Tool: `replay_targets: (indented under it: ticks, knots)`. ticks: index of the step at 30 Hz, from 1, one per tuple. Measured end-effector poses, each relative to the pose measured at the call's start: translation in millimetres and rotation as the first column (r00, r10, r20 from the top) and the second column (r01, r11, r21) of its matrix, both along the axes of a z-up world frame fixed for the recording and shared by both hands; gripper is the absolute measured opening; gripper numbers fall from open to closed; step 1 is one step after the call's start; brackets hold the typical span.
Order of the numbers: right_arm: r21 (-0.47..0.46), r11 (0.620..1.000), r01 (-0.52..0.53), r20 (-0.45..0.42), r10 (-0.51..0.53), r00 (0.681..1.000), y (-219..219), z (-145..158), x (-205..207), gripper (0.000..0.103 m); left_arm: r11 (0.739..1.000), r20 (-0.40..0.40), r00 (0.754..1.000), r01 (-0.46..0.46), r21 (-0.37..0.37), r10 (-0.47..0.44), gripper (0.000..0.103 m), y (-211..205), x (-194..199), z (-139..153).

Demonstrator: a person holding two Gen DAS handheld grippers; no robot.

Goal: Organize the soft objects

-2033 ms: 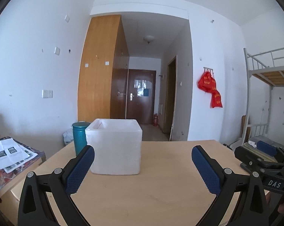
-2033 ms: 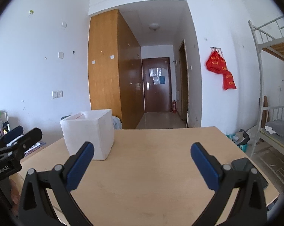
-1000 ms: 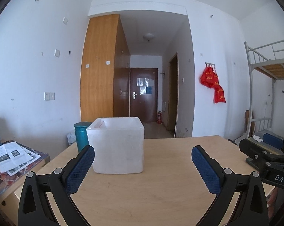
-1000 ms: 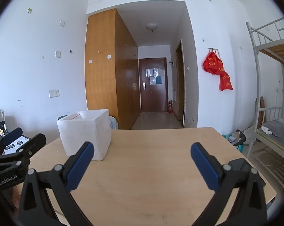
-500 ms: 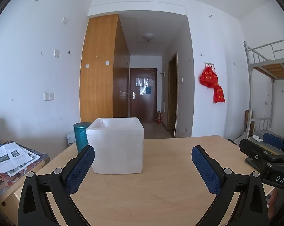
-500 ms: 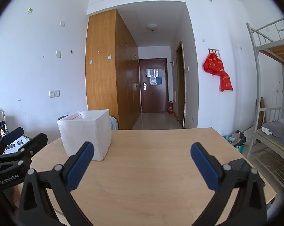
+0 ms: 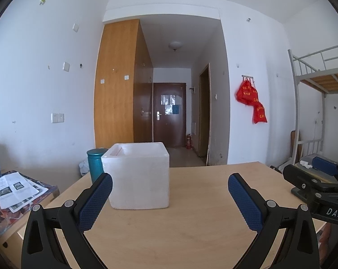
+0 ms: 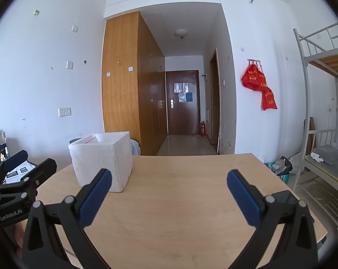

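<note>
Even, bright daylight; shadows are soft. Focus is sharp throughout. Fisheye distortion bends edges, with black vignette at all corners.

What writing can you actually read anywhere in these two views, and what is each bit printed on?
"DAS": white letters on the right gripper, as the left wrist view shows it.
"GenRobot.AI": white letters on the left gripper, as the right wrist view shows it.
Red bags on the wall hook: yellow characters, too blurred to read.
Papers on the side table: print too small to read.
Notices on the far door: unreadable.
</note>
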State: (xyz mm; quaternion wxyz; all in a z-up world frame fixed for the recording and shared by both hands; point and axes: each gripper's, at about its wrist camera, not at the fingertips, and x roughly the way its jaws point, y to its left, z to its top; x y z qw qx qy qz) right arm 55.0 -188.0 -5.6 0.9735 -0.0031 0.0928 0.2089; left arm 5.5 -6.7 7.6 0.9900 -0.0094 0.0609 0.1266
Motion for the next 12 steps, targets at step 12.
replay_targets:
  ticks: [12]
  knots:
    - [-0.005,1.0,-0.001,-0.001,0.001,1.0,-1.2,1.4,2.1,0.103,1.0,0.002,1.0,-0.008,-0.005,0.008,0.103,0.2,-0.2,2.1]
